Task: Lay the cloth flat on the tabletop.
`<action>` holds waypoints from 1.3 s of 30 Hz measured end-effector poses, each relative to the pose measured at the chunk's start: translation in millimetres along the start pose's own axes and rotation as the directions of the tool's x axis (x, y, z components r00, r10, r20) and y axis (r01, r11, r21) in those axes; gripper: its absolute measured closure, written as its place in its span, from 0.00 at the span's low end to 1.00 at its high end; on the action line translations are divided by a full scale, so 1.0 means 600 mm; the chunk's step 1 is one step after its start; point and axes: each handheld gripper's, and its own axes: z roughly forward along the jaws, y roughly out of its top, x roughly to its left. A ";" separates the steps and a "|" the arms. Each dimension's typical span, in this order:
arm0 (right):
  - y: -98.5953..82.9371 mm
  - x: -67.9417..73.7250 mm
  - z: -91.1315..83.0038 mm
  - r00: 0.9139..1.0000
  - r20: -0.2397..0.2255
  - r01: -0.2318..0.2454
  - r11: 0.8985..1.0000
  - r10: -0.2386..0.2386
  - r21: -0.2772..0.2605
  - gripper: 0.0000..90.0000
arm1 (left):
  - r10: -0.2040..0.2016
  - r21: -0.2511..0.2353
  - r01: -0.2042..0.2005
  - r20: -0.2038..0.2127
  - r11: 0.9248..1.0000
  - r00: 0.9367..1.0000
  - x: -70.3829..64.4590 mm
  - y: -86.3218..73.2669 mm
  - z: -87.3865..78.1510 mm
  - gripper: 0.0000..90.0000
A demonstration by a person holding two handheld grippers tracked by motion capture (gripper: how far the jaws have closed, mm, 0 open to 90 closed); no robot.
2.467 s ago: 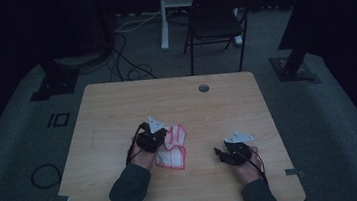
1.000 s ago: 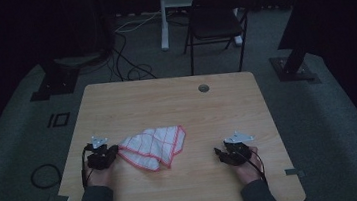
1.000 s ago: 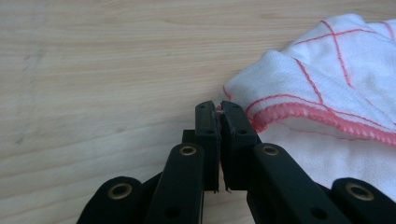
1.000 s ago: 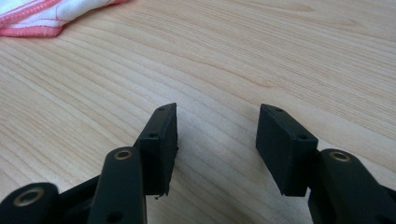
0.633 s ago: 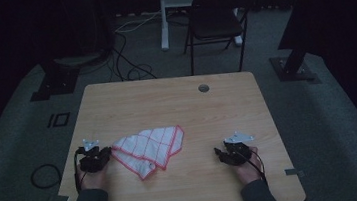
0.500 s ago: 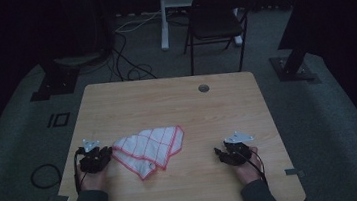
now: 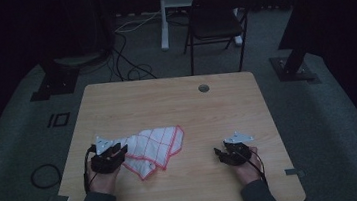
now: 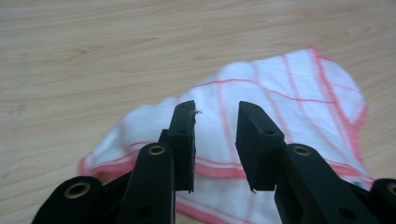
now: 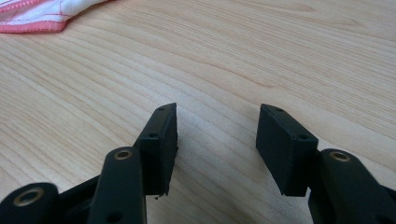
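A white cloth with red grid lines and a red hem (image 7: 153,146) lies crumpled and partly spread on the wooden table (image 7: 167,106), left of centre. My left gripper (image 7: 120,151) sits at the cloth's left edge. In the left gripper view its jaws (image 8: 215,109) stand open just above the cloth (image 8: 289,88), with nothing between them. My right gripper (image 7: 218,153) rests low over bare wood near the front right, well apart from the cloth. It is open and empty (image 9: 215,116), and a corner of the cloth (image 9: 37,11) shows at the far upper left of its view.
A round cable hole (image 7: 204,88) sits near the table's far edge. Behind the table stand a dark folding chair (image 7: 218,16) and a white desk leg (image 7: 162,16). Cables (image 7: 127,60) lie on the floor.
The left gripper drew the folded cloth out to the left, spreading it, then shifted slightly right over its left edge. The right gripper has stayed put.
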 end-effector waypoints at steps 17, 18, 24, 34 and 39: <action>0.000 0.000 0.000 1.000 -0.001 0.002 1.000 -0.002 0.000 0.54 | 0.167 0.031 -0.173 0.139 0.984 0.976 -0.087 -0.005 0.029 0.73; 0.000 0.000 0.000 1.000 -0.001 0.002 1.000 -0.002 0.000 0.54 | 0.181 0.029 -0.187 0.154 0.982 0.971 -0.092 -0.006 0.031 0.73; 0.000 0.000 0.000 1.000 -0.001 0.002 1.000 -0.002 0.000 0.54 | 0.223 0.038 -0.236 0.214 0.971 0.951 -0.120 -0.007 0.042 0.72; 0.000 0.000 0.000 1.000 -0.001 0.002 1.000 -0.002 0.000 0.54 | 0.269 0.078 -0.299 0.268 0.951 0.925 -0.149 -0.021 0.061 0.73; 0.000 0.000 0.000 1.000 -0.002 0.002 1.000 -0.002 -0.001 0.54 | 0.290 0.110 -0.334 0.295 0.936 0.910 -0.160 -0.035 0.073 0.72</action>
